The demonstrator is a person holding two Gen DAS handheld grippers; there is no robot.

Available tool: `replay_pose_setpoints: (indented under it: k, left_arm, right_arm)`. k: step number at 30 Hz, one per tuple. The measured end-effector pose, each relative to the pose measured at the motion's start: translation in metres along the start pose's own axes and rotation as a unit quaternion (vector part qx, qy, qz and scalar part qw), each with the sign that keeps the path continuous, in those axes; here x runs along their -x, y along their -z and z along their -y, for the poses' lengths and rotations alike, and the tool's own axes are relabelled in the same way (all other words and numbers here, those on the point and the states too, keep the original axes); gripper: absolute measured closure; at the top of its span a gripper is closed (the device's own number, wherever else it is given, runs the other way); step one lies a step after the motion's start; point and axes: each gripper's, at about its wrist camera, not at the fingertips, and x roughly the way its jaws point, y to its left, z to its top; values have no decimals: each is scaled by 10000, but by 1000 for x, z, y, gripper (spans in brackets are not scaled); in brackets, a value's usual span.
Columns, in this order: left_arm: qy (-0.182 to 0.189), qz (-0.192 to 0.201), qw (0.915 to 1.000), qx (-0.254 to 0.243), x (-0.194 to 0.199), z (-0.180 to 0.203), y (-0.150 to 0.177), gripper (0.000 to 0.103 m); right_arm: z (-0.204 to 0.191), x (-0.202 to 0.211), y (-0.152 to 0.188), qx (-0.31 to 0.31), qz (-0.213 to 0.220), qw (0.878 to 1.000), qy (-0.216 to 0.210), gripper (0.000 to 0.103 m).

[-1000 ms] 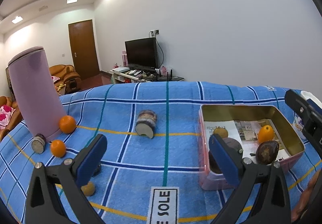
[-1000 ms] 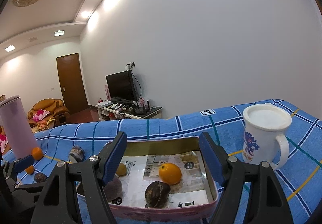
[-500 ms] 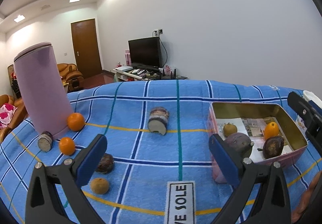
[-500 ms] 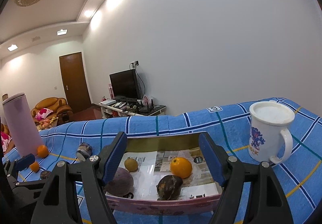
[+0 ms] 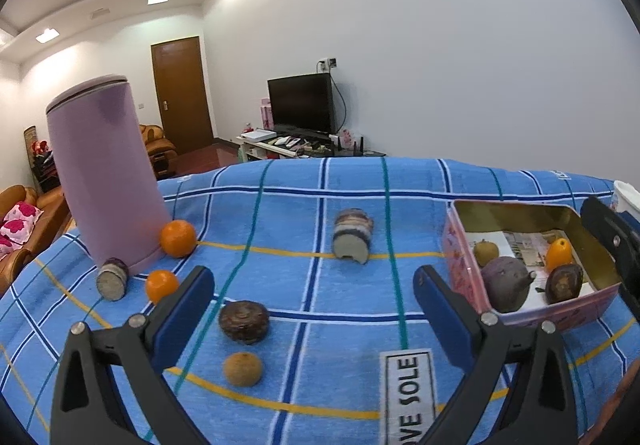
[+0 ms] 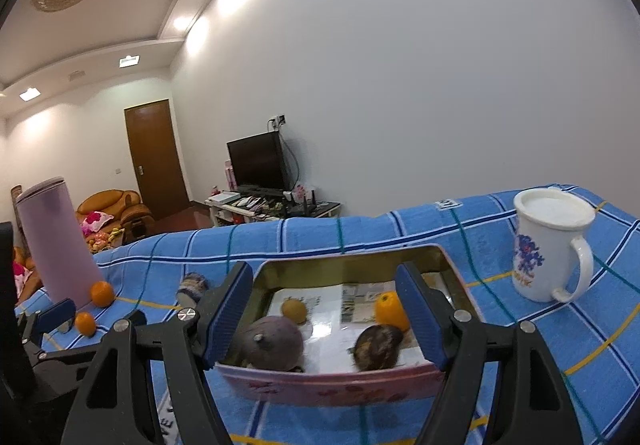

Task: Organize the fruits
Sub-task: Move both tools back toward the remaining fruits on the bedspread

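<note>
A pink tin box on the blue checked cloth holds a purple fruit, a dark brown fruit, an orange and a small yellow-brown fruit. Loose on the cloth lie a dark brown fruit, a tan round fruit, two oranges, and two cut taro-like pieces. My left gripper stands open above the cloth, near the dark brown fruit, empty. My right gripper is open in front of the tin, empty.
A tall lilac canister stands at the left by the oranges. A white mug stands right of the tin. A white label lies on the cloth near the front edge. Beyond the table are a TV stand and sofas.
Both grippers have drawn back from the table, so the tin and the fruits look farther off; the dark brown and tan fruits now show between the left fingers. Jaws unchanged.
</note>
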Motion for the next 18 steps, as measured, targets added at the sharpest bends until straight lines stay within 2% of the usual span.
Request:
replay_pose_setpoints:
  k: [11, 18]
  left_arm:
    - [-126, -38, 9999, 38, -4, -28, 3, 3]
    - [-319, -174, 9992, 182, -12, -64, 4, 3]
  right_arm:
    - [-38, 4, 9, 248, -128, 9993, -239, 28]
    - [-62, -2, 18, 121, -436, 9973, -583, 28]
